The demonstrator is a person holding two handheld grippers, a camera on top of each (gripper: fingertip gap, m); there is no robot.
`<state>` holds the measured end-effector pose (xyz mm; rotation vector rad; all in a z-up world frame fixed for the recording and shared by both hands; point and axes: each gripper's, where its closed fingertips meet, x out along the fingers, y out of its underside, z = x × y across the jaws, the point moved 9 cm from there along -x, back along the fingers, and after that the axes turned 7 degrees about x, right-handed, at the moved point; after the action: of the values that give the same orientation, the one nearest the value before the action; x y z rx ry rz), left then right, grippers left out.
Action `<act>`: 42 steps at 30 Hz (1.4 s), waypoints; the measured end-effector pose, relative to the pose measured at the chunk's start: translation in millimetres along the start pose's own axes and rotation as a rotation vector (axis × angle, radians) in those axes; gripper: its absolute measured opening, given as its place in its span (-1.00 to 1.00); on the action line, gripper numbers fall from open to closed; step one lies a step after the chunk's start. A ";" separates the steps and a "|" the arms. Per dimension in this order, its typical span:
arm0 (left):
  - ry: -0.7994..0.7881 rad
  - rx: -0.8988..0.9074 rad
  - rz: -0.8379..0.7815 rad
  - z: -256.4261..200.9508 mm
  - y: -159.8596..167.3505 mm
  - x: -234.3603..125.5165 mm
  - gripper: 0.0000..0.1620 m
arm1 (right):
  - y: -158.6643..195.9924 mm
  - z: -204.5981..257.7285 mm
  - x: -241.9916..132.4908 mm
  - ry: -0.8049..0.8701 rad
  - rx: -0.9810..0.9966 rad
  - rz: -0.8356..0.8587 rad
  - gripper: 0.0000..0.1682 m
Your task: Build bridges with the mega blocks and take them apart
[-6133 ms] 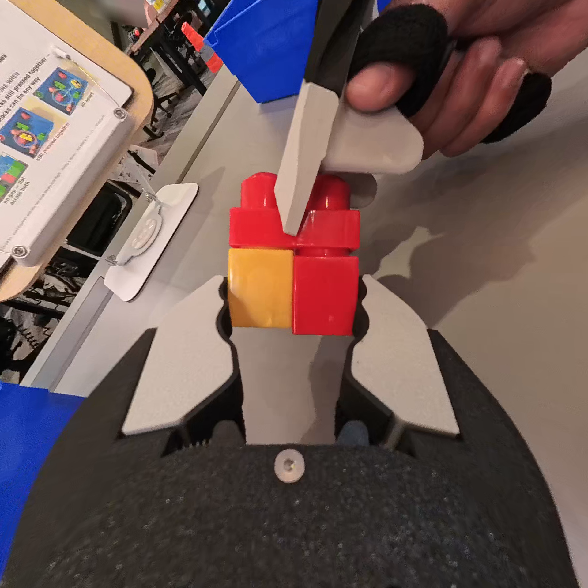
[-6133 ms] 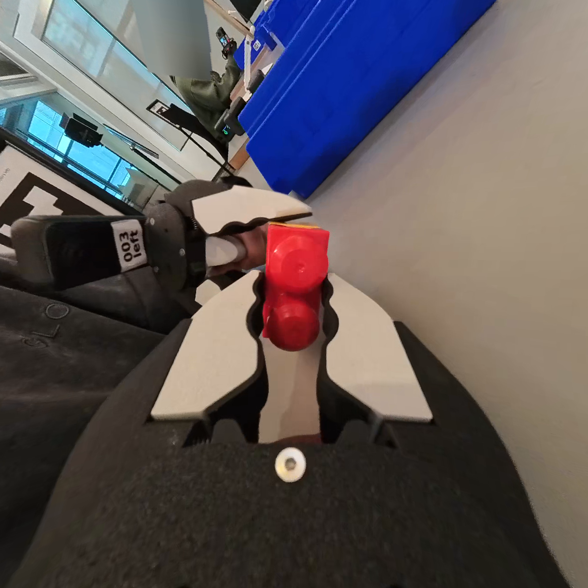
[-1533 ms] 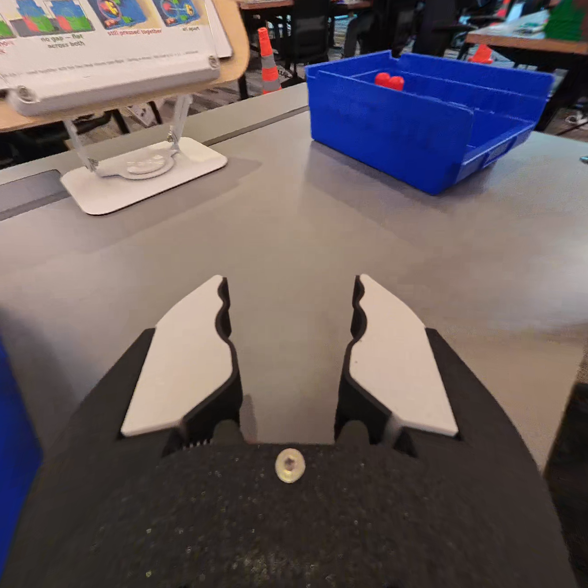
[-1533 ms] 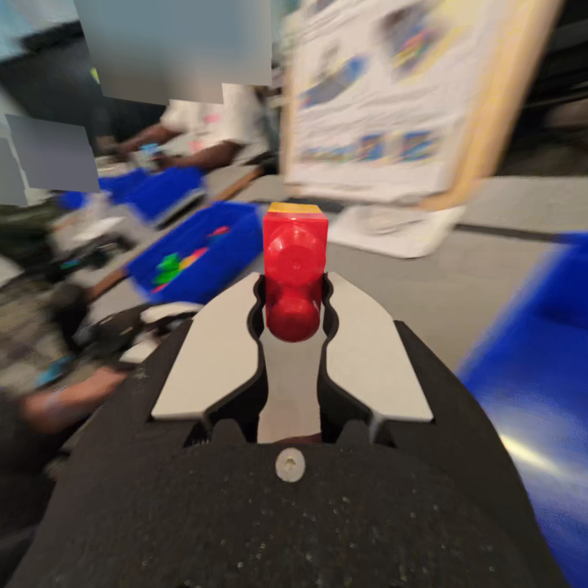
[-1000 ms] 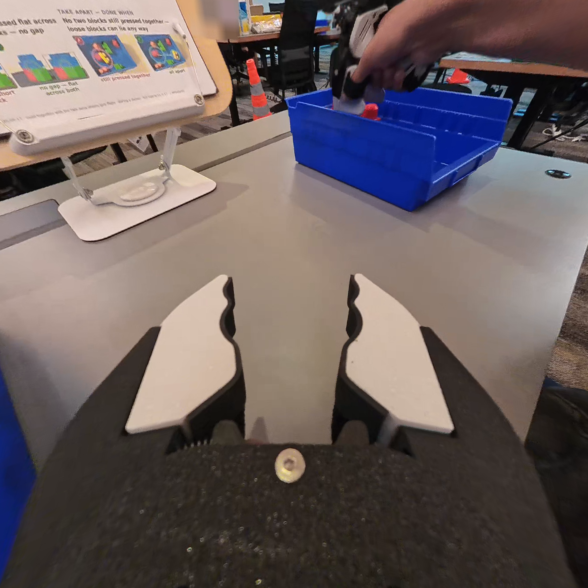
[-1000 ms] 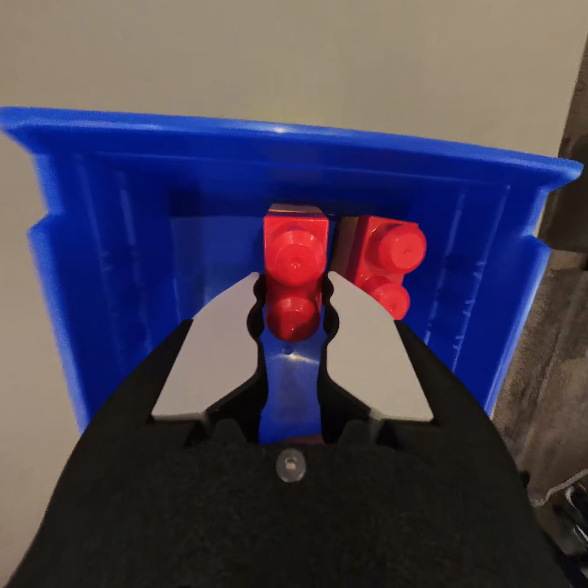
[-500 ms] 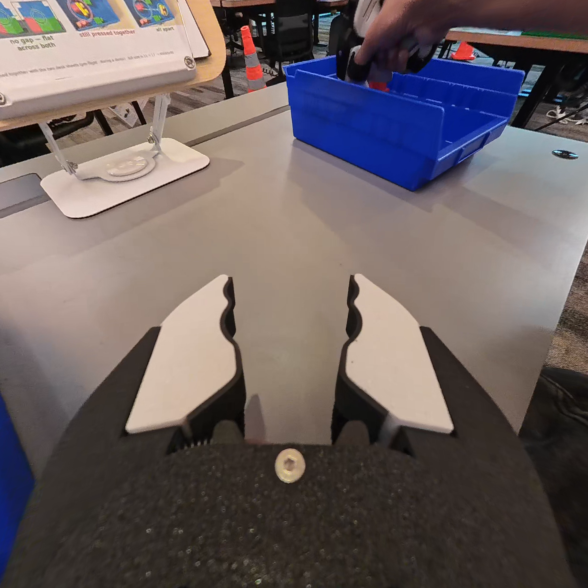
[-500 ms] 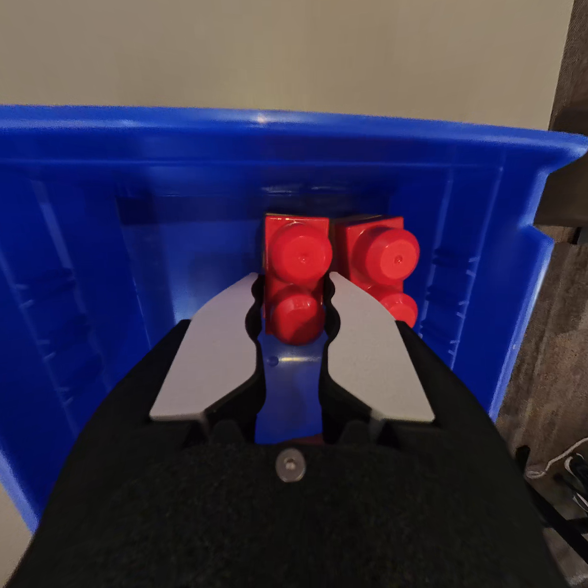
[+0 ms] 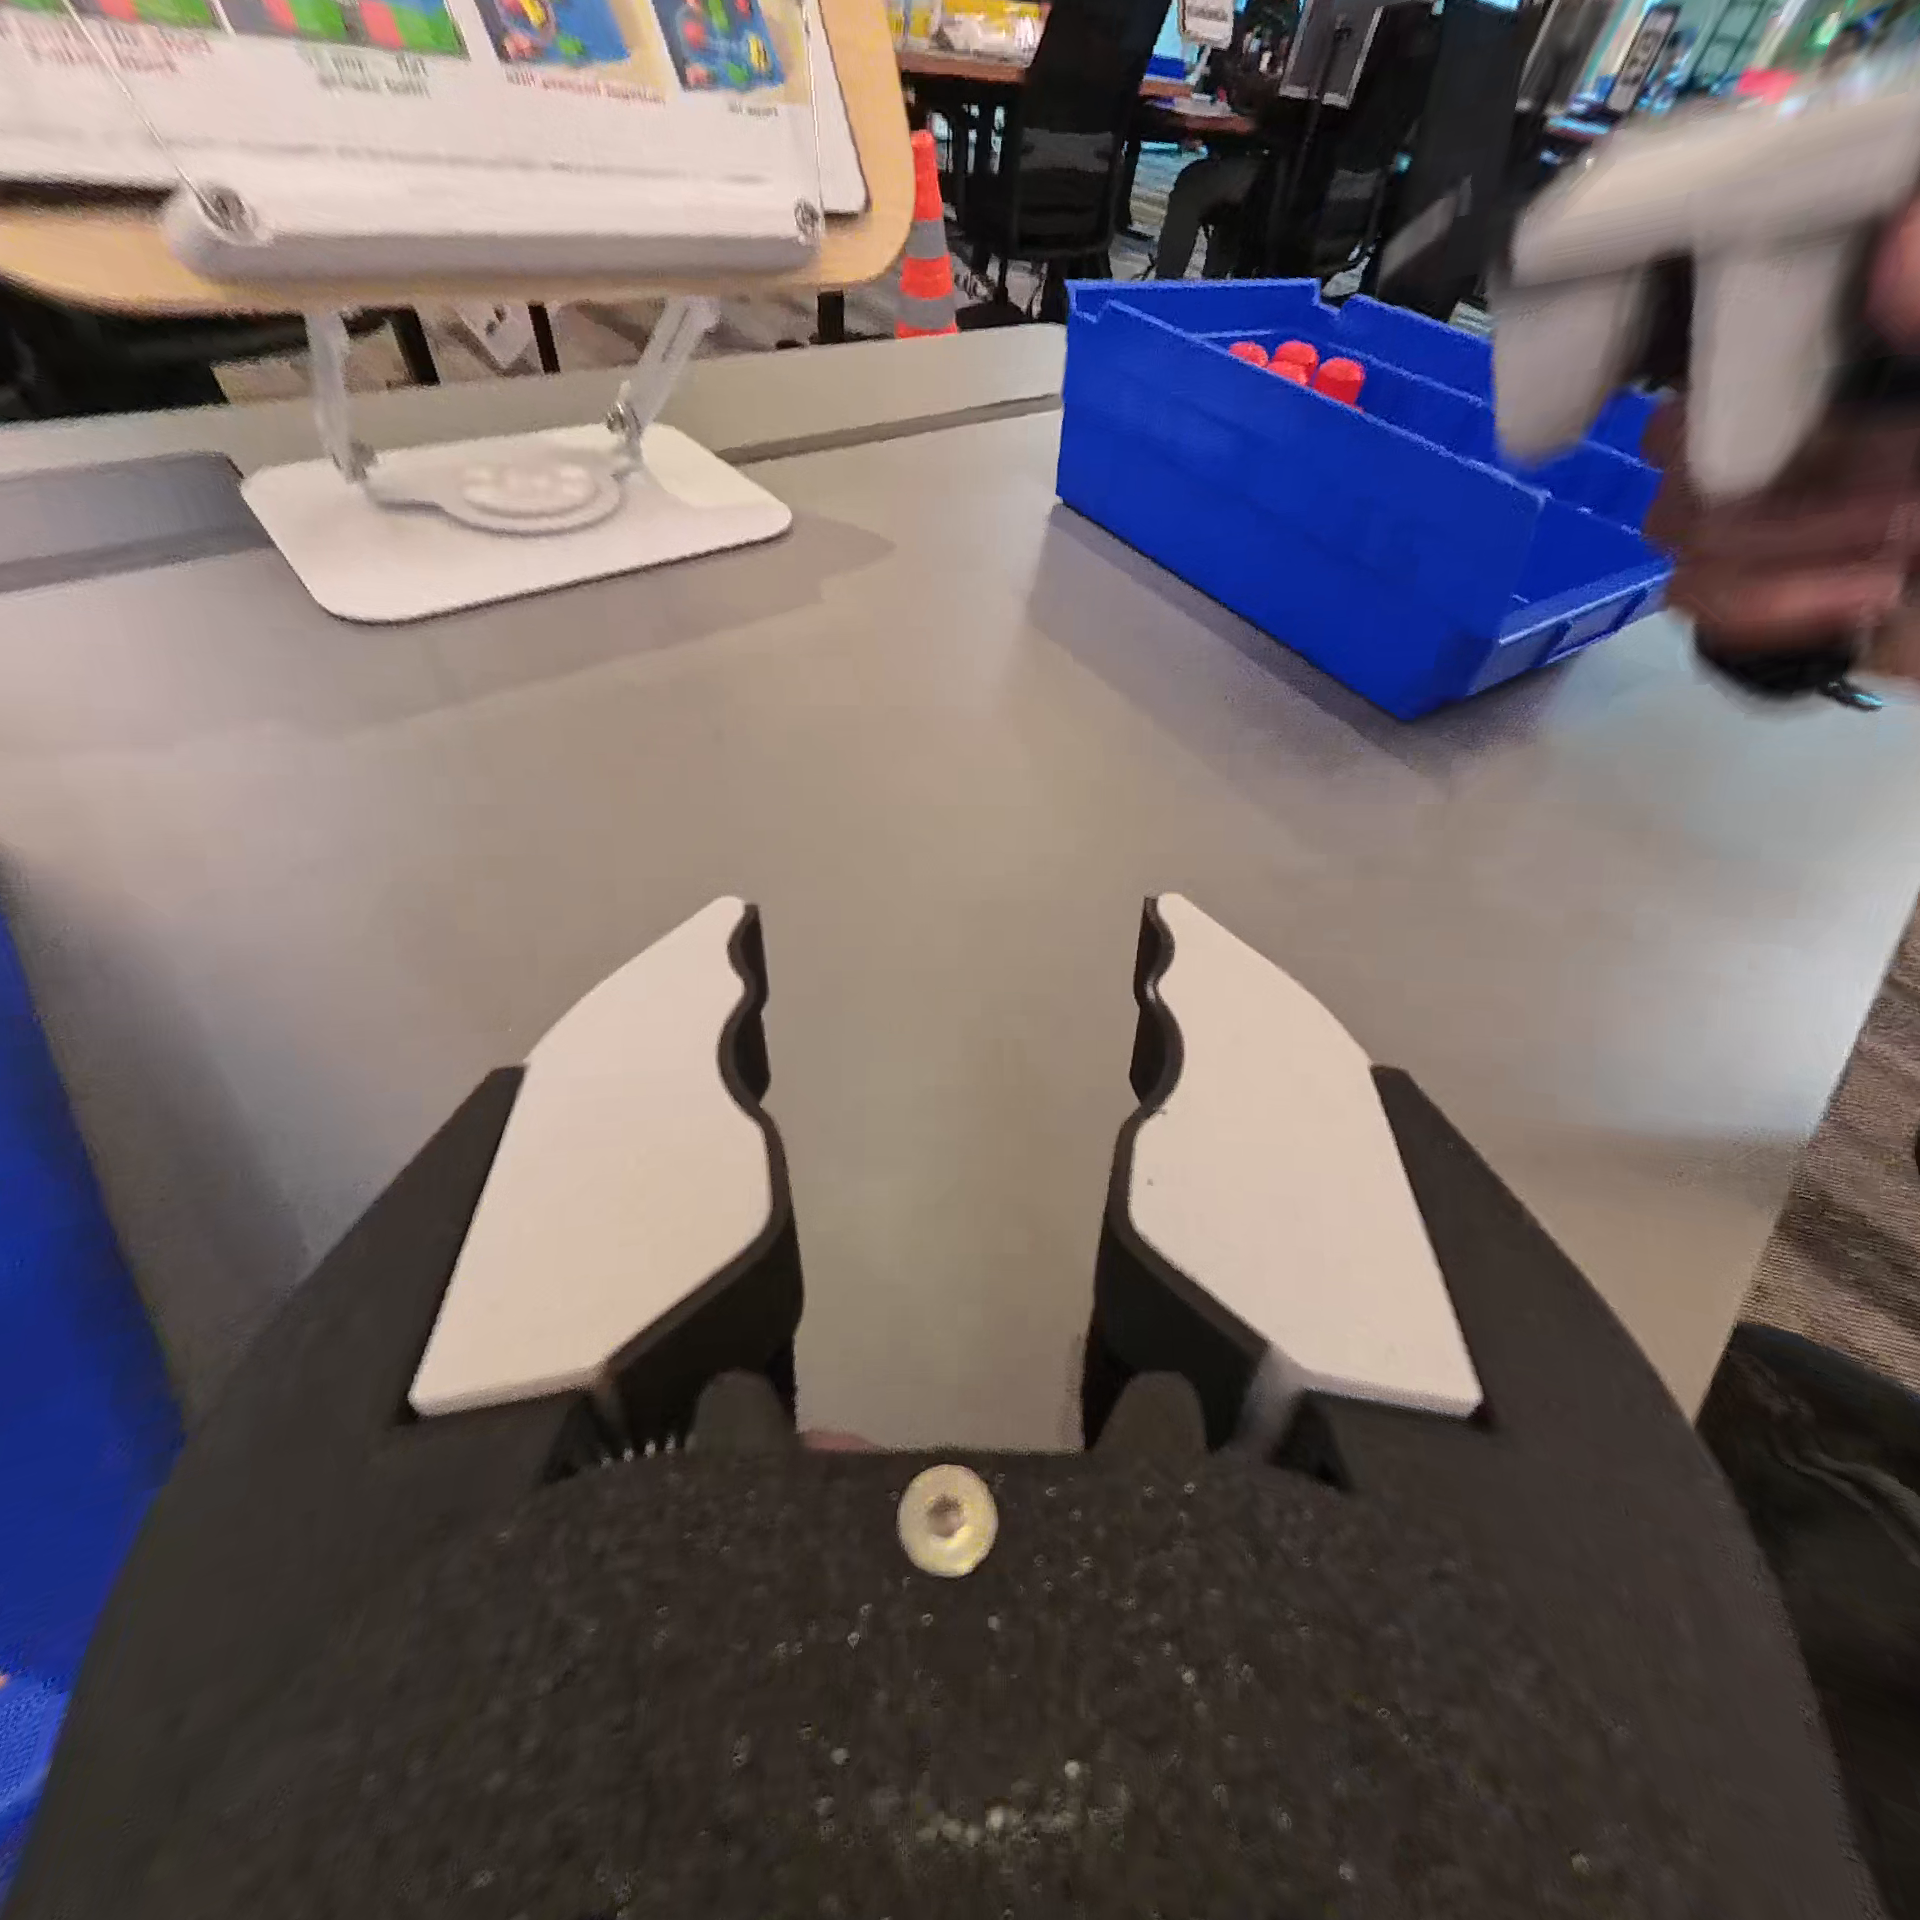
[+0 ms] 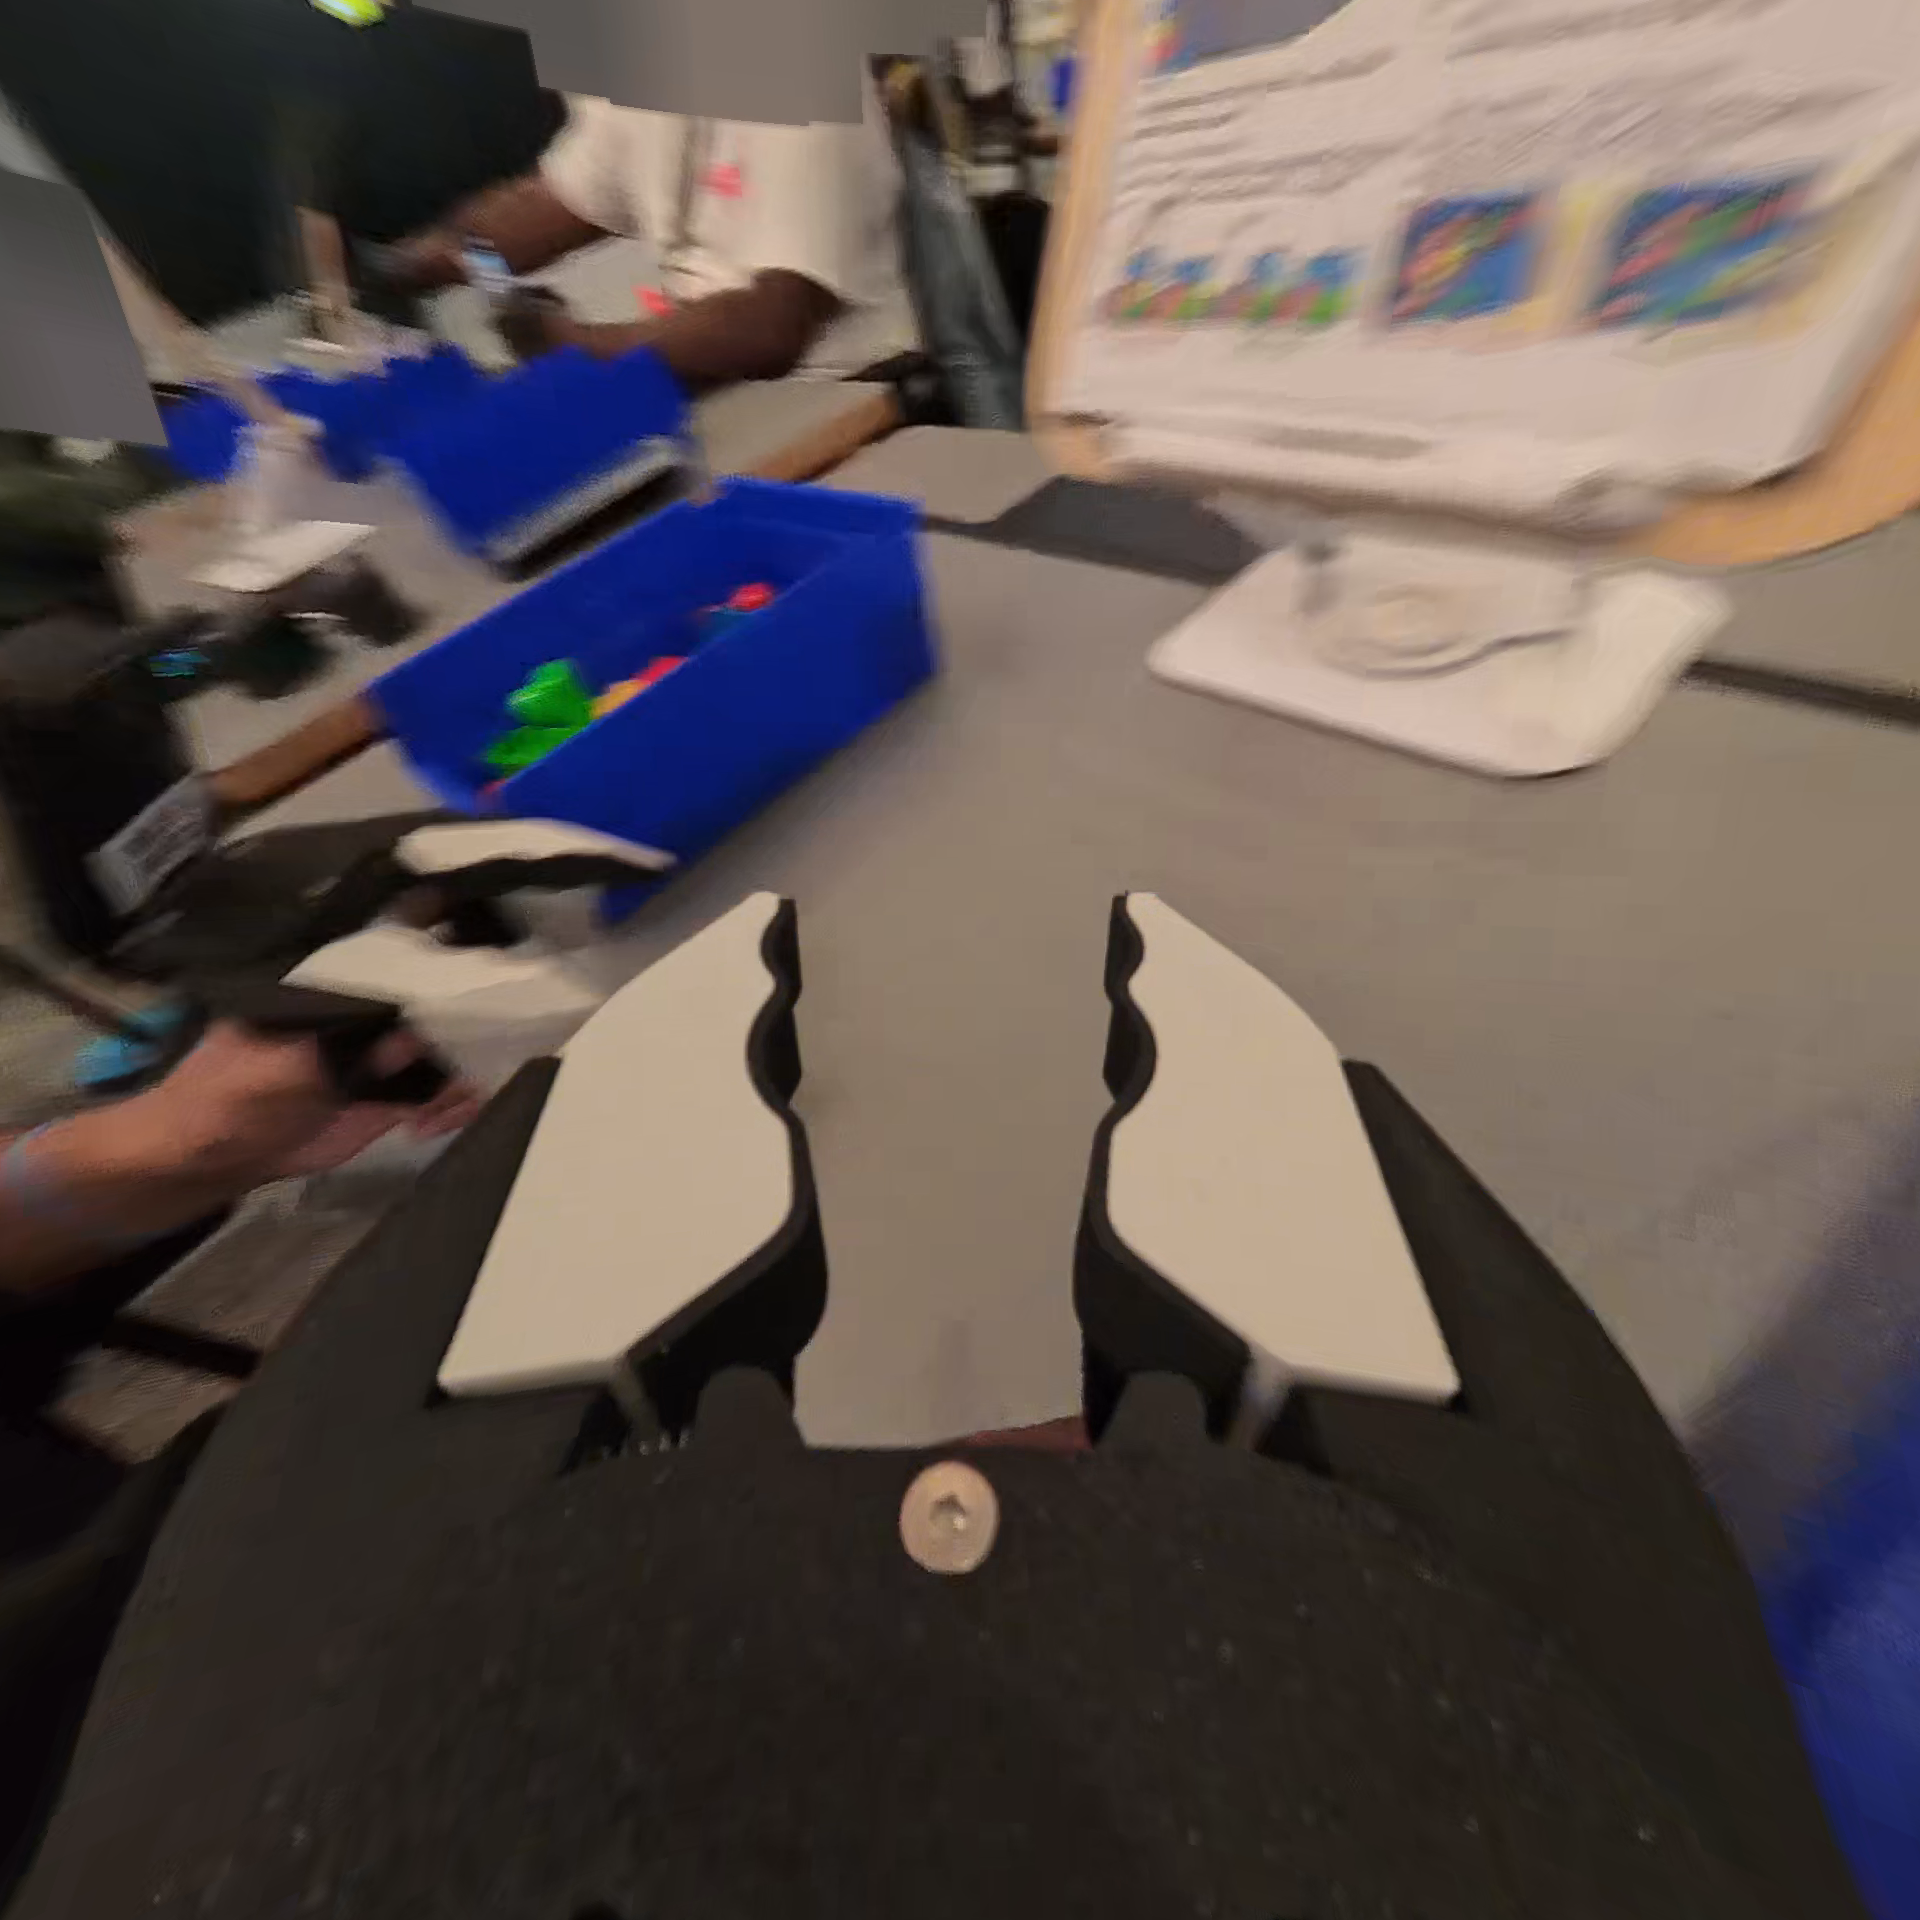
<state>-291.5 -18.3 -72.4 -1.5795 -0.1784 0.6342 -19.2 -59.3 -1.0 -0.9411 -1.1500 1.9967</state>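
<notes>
left gripper [image 9: 945, 914]: jaws spread, nothing between them; hovers over bare desk [image 9: 935, 748]. Also seen from the side in the right wrist view, low left, blurred.
right gripper [image 10: 945, 909]: jaws spread, empty, above the desk. In the left wrist view it shows upper right, motion-blurred, light fingers pointing down, a hand [image 9: 1808, 540] behind it.
red mega blocks [image 9: 1299, 364]: in the blue bin [image 9: 1299, 488] at the desk's far right, near its back wall. Only round studs show over the rim, pointing up. Long axis: cannot tell, bodies hidden by the bin wall.
second blue bin [image 10: 748, 686]: desk's left side, holds loose green, red and yellow blocks [image 10: 551, 707]; too blurred to read orientation.
materials: blocks glossy moulded plastic, cylindrical studs; bins rigid plastic with ribbed inner walls; jaw faces flat, light grey, wavy inner edge, on a black grainy body; desk matte grey, smooth.
instruction board [image 9: 468, 114]: laminated sheet on a wooden panel, tilted on a white flat-base stand [image 9: 499, 509], far side of the desk.
</notes>
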 end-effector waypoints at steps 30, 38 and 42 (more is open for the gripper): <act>0.141 0.040 0.122 -25.2 -13.3 -17.7 -0.15 | 95.2 19.2 7.5 -0.108 0.042 -0.004 -0.52; 0.017 0.373 0.445 110.3 -78.2 -90.4 -0.12 | 94.4 18.8 9.2 -0.118 0.046 0.003 -0.53; 0.084 0.413 0.645 185.7 -60.5 -59.9 -0.13 | 96.3 22.5 14.8 -0.119 0.035 0.032 -0.53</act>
<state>-417.3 122.5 5.8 -1.2431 0.5181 1.0236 -62.4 -96.8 -83.0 -0.8375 -1.1672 2.1164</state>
